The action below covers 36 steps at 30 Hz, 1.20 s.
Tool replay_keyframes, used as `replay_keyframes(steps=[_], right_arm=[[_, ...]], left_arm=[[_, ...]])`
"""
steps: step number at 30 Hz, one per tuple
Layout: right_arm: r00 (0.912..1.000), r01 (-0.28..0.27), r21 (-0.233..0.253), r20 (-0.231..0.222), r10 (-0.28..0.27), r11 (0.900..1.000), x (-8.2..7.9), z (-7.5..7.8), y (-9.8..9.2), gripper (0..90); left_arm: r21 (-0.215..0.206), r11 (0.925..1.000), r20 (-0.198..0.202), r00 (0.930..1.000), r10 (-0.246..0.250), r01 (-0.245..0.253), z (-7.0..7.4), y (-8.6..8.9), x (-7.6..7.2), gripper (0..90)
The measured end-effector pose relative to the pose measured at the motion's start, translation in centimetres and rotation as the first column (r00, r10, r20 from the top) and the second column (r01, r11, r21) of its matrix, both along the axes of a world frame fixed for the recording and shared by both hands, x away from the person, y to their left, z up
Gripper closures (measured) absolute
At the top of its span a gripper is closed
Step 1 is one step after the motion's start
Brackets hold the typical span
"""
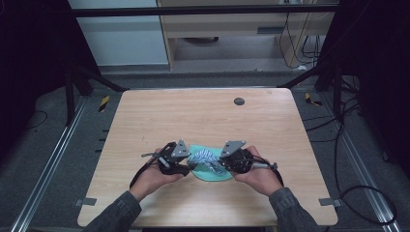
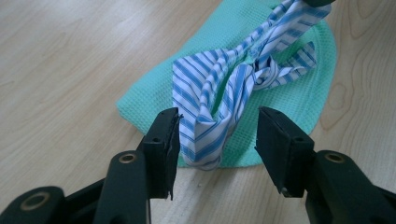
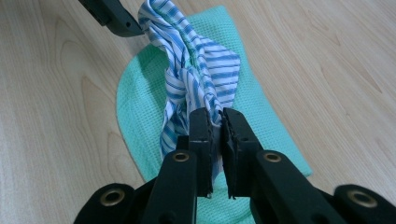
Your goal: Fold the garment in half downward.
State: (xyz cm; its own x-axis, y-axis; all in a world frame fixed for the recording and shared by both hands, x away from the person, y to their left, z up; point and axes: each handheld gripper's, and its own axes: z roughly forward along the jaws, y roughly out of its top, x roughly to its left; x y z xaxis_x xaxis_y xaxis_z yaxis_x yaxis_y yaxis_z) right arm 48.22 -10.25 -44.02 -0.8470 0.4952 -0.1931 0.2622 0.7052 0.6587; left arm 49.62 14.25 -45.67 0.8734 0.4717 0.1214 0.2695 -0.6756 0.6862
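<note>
Pinched shut on one end of the blue-striped cloth (image 3: 196, 79), the right hand-held gripper (image 3: 217, 122) lifts it off the green towel (image 2: 154, 91) on the desk (image 1: 203, 121), its long axis apparently running toward the wide-open left hand-held gripper (image 2: 217, 135), which straddles the other end.

Bare table (image 1: 193, 121) all round the green cloth (image 1: 205, 173)

Striped cloth (image 2: 210, 100), waffle-weave towel (image 2: 299, 93), matt wooden table (image 1: 193, 121).

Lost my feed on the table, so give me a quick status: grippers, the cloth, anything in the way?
Left gripper open, jaws either side of the striped cloth. Right gripper shut on it. Cloth lies over the green cloth. Nothing in the way.
</note>
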Motion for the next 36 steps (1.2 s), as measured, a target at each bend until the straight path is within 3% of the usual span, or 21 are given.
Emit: replay_keyframes(steps=[20, 29, 36], right_arm=[[0.9996, 0.002, 0.016, -0.029, -0.001, 1.0, -1.4, -1.3, -0.5, 79.9], [0.9988, 0.018, 0.023, -0.046, -0.017, 1.0, -1.8, -2.1, -0.4, 68.5], [0.998, 0.023, 0.032, -0.059, -0.021, 0.999, -2.3, -2.7, -0.3, 67.0]], left_arm=[[0.006, 0.9999, -0.003, 0.9999, -0.012, 0.012, -1.2, 0.2, -0.8, 59.8], [-0.002, 0.9999, -0.008, 0.9999, -0.015, 0.015, -1.6, 0.6, -1.3, 61.6], [-0.012, 0.9998, -0.008, 0.9999, -0.013, 0.013, -2.3, 0.9, -1.7, 65.7]])
